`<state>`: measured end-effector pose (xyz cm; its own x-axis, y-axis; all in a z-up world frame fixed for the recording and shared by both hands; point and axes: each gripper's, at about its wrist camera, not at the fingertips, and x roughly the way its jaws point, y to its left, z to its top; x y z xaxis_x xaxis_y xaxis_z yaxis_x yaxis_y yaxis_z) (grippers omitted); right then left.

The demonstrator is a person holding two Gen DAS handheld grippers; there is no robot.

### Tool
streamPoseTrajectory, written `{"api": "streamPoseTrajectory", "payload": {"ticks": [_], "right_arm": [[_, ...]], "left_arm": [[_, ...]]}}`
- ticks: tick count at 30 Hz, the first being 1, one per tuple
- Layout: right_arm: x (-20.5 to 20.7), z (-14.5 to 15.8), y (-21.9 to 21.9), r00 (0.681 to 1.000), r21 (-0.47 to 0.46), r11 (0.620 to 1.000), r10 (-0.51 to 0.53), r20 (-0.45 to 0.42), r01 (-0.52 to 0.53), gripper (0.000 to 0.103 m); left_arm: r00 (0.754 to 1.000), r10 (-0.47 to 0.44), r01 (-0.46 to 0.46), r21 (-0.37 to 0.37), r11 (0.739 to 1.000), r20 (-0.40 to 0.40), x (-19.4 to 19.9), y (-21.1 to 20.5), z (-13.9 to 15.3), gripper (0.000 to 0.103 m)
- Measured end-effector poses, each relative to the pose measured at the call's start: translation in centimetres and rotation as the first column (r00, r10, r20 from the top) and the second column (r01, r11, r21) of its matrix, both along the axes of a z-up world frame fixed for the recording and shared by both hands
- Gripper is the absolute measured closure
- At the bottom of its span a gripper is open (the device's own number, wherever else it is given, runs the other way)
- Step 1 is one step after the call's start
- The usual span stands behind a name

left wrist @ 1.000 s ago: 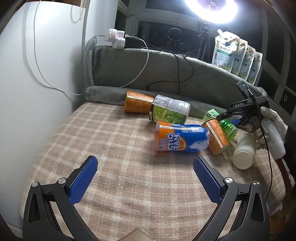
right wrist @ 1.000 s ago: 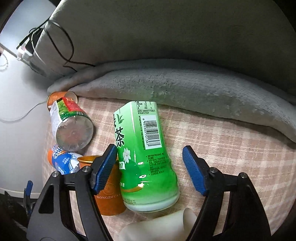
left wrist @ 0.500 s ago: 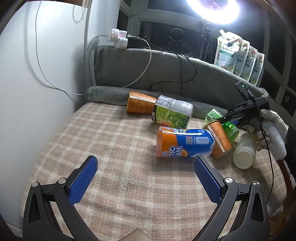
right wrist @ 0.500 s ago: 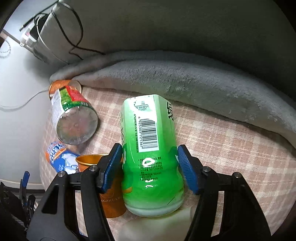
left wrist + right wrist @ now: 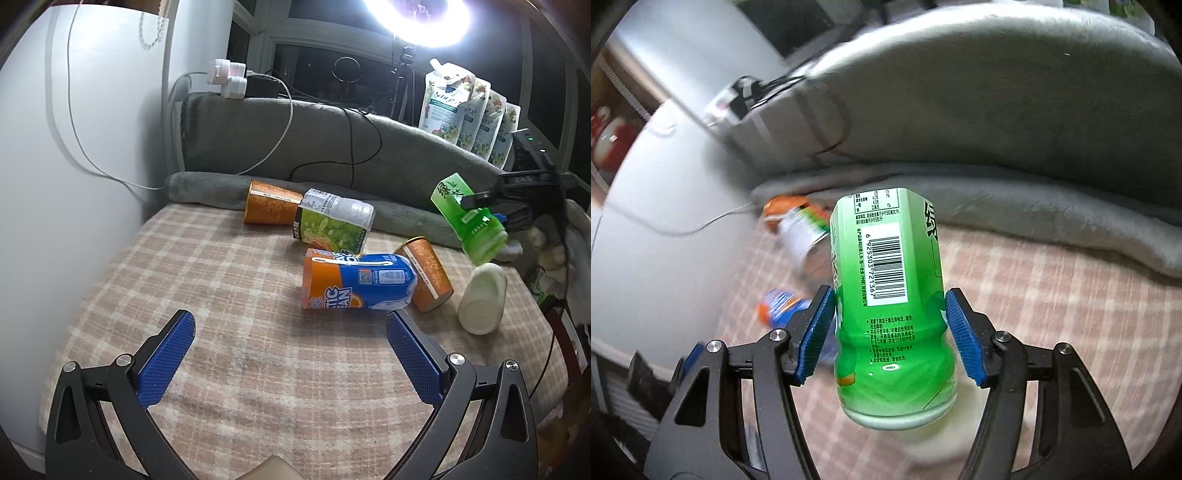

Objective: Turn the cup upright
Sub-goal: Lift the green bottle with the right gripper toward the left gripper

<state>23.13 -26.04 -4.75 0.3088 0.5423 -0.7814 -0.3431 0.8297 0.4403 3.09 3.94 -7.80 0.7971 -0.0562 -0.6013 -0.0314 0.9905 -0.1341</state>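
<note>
Your right gripper (image 5: 890, 332) is clamped on the green cup (image 5: 892, 306), its blue pads (image 5: 817, 334) pressing the lower sides just above the rounded base. The cup is lifted clear of the checked blanket (image 5: 1052, 295) and tilted, with the barcode label facing your right wrist camera and the pale base nearest the lens. From the left wrist view you can see the same green cup (image 5: 469, 218) held in the air at the far right, slanted, with your right gripper (image 5: 491, 206) around its middle and your gloved right hand (image 5: 561, 236) behind it. Directly beneath it a white bottle (image 5: 482, 299) lies on its side on the blanket. Your left gripper (image 5: 291, 354) stands wide apart and holds nothing, hovering low over the near part of the checked blanket (image 5: 229, 369). Just beyond its right finger lies a blue-and-orange bottle (image 5: 354, 282) on its side, touching an orange paper cup (image 5: 424, 275) that also lies tipped over. Farther back, a second orange cup (image 5: 269, 203) and a green-labelled clear bottle (image 5: 332, 221) lie side by side against the rolled grey blanket (image 5: 402, 218). White cables run down the wall at left, and refill pouches (image 5: 465, 110) stand in a row behind the grey backrest.
</note>
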Motion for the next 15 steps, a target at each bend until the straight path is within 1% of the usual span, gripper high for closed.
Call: {"api": "streamPoseTrajectory", "payload": {"ticks": [3, 7, 11, 15], "right_arm": [[-2.8, 0.2, 0.3, 1.0, 0.026, 0.999, 0.019, -0.008, -0.019, 0.038], [-6.8, -0.9, 1.4, 0.998, 0.058, 0.997, 0.053, -0.039, -0.051, 0.038], [-9.8, -2.9, 2.4, 0.993, 0.102, 0.993, 0.071, -0.097, -0.061, 0.038], [-11.2, -5.7, 3.6, 0.981, 0.111, 0.992, 0.074, -0.179, -0.054, 0.038]], "left_arm": [[1.0, -0.01, 0.01, -0.008, 1.0, 0.002, -0.4, -0.2, 0.1, 0.001], [1.0, -0.029, 0.029, -0.02, 0.999, 0.004, -0.8, -0.5, 0.3, 0.001], [0.999, -0.051, 0.051, -0.032, 0.998, 0.002, -1.3, -0.9, 0.4, 0.001], [0.997, -0.078, 0.076, -0.068, 0.995, -0.02, -1.5, -1.0, 0.2, 0.001]]}}
